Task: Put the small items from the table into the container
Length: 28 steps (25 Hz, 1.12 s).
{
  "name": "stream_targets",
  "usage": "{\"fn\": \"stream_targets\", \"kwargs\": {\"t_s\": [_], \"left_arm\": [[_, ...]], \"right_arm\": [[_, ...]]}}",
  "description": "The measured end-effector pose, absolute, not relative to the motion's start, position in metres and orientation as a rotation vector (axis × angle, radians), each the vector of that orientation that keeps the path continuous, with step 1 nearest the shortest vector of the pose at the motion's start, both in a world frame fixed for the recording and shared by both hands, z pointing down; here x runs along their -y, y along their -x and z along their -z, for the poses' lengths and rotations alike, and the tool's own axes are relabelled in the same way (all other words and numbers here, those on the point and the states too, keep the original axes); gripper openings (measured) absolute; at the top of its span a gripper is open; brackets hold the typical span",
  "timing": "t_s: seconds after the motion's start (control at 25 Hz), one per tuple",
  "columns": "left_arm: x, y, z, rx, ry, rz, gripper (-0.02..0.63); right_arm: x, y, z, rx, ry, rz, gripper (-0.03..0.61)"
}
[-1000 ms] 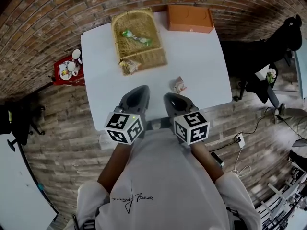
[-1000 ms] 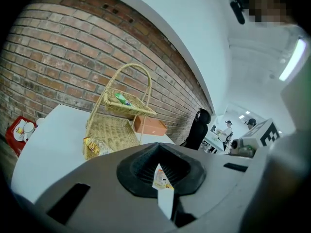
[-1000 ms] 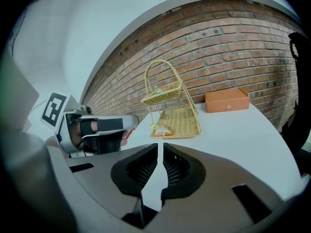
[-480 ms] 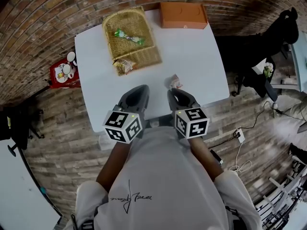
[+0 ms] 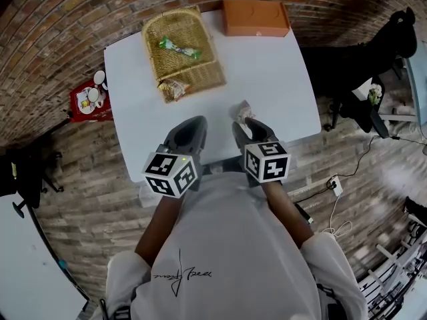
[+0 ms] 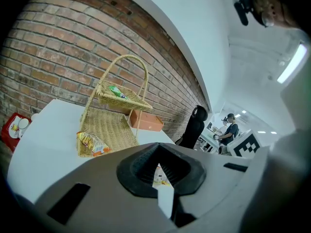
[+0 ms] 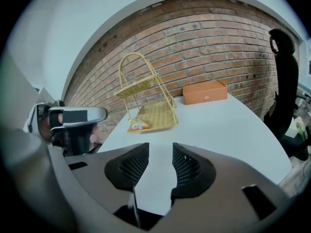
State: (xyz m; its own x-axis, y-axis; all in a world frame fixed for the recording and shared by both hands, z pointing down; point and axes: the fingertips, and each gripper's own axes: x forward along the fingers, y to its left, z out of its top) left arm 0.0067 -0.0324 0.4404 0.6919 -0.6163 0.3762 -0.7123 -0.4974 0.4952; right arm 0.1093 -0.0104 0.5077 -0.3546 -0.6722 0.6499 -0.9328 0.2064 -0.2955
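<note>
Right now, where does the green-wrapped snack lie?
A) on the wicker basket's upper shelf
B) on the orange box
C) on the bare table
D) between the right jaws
A: the left gripper view shows the green-wrapped snack lying on the upper shelf of the wicker basket.

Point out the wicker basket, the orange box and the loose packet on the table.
wicker basket (image 5: 202, 73): head view, bare weave of lower tray.
orange box (image 5: 256, 19): head view, lid centre.
loose packet (image 5: 239, 109): head view, crumpled wrapper.

The right hand-held gripper (image 5: 248, 128) has moved forward, now just beside the small packet (image 5: 241, 110). Its jaws are opening, with only bare counter (image 5: 267, 72) between them.
</note>
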Motion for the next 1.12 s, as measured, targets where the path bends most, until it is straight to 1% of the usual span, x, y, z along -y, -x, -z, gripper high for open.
{"fn": "stream_targets", "kwargs": {"t_s": [0.36, 0.64, 0.96, 1.12], "left_arm": [[0.031, -0.006, -0.444, 1.008, -2.252, -0.200, 0.009], [0.031, -0.008, -0.449, 1.004, -2.248, -0.216, 0.009], [0.033, -0.008, -0.449, 1.007, -2.248, -0.223, 0.009], [0.035, -0.005, -0.450, 1.017, -2.241, -0.224, 0.009]], "right_arm": [[0.009, -0.120, -0.530, 2.020, -1.530, -0.989, 0.147], [0.013, -0.131, -0.546, 1.949, -1.585, -1.034, 0.189], [0.016, -0.144, -0.563, 1.888, -1.607, -1.056, 0.195], [0.017, -0.147, -0.577, 1.855, -1.571, -1.040, 0.210]]}}
